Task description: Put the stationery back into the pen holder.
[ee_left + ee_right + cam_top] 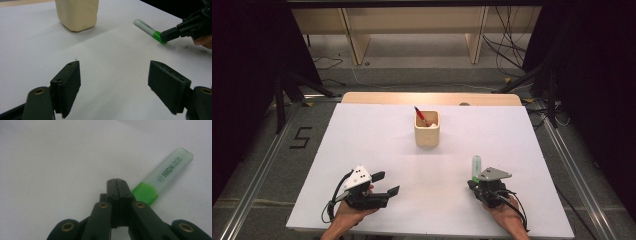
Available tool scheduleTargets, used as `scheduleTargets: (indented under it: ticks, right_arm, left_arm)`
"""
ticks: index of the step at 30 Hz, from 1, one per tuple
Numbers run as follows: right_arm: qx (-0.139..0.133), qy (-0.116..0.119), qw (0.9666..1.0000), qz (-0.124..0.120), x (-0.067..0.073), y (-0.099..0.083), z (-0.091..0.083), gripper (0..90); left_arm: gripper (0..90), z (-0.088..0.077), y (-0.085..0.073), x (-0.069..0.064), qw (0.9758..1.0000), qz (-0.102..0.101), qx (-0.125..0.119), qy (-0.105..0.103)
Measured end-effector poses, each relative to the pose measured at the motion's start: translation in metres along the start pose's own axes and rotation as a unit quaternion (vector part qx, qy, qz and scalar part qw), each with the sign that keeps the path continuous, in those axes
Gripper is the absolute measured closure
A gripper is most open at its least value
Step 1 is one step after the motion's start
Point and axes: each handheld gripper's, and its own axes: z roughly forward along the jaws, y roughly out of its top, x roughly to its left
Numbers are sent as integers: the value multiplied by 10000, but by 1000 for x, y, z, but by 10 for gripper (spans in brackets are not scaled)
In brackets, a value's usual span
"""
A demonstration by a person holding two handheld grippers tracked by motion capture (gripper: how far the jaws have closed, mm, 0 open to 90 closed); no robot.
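Note:
A green highlighter (476, 167) lies flat on the white table sheet (377, 145), right of centre. My right gripper (474, 183) sits low at its near end. In the right gripper view the jaws (117, 182) are pressed together with nothing between them, and the highlighter (165, 176) lies just beside their right edge. From the left gripper view, the right gripper's tip (164, 37) is at the highlighter's (146, 27) green end; contact cannot be told. My left gripper (388, 182) rests at the front left, open and empty (117, 80). A cream cup (427, 129) holds a red pen (420, 116).
The cup (77, 13) stands at the middle back of the sheet, well away from both grippers. A wooden table edge (432, 98) runs behind the sheet. Cables and stand legs lie on the floor beyond.

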Motion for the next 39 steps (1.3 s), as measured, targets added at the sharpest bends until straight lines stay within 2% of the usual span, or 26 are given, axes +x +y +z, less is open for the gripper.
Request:
scheduleTargets:
  ticks: [6, 14, 27, 31, 39]
  right_arm:
    - [143, -205, 9995, -169, -1, -1, -2, 900]
    - [250, -414, 9987, -174, -12, -5, -8, 900]
    - [454, -590, 9969, -258, -34, -9, -18, 900]
    - [546, -648, 9958, -360, -38, -10, -20, 900]
    - [628, -698, 9951, -315, -47, -12, -23, 900]
  left_arm:
    - [251, -2, 0, 1, 10000, -12, -33, 1]
    - [250, -2, -1, 7, 10000, -31, -40, 68]
    - [248, -1, -3, 10, 9999, -66, -29, 111]
    - [249, -1, -3, 10, 9999, -79, -29, 111]
    - [249, 0, -3, 10, 9999, -53, -14, 138]
